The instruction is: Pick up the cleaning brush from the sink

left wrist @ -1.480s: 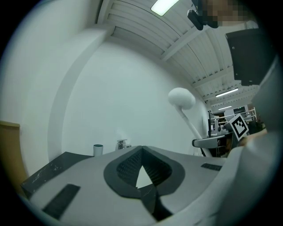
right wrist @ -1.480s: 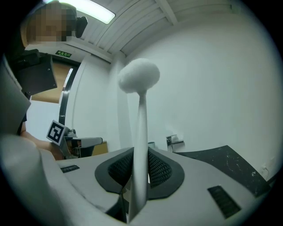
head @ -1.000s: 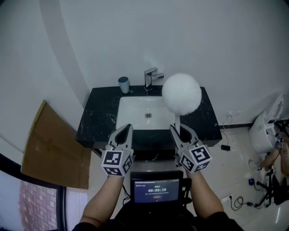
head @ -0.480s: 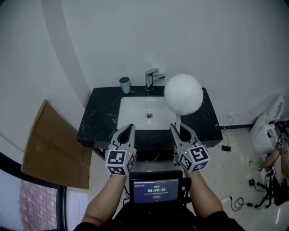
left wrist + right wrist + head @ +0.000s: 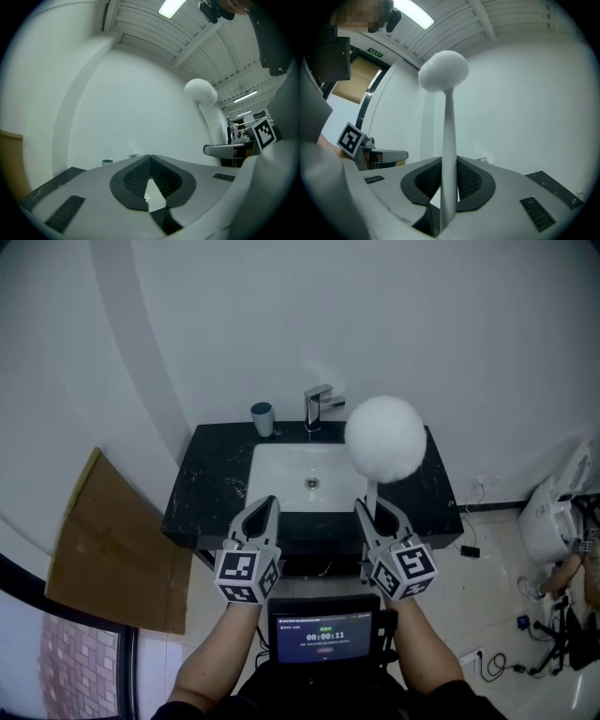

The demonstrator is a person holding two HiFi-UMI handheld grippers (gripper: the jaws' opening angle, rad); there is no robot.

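A cleaning brush with a round fluffy white head (image 5: 384,439) stands upright on a thin white handle (image 5: 448,154). My right gripper (image 5: 372,510) is shut on that handle, with the pads pressed on both sides (image 5: 449,161). The head (image 5: 443,70) is well above the jaws. It is held in front of the white sink (image 5: 281,465), over the sink's right side as the head view shows it. My left gripper (image 5: 262,512) hangs level beside the right one, at the near edge of the black counter (image 5: 206,493). Its jaws are shut with nothing between them (image 5: 150,157).
A chrome faucet (image 5: 319,404) and a small teal cup (image 5: 262,418) stand at the back of the counter against the white wall. A cardboard sheet (image 5: 103,545) leans at the left. A screen (image 5: 323,634) sits below my hands. Cables and a white fixture (image 5: 548,512) lie at the right.
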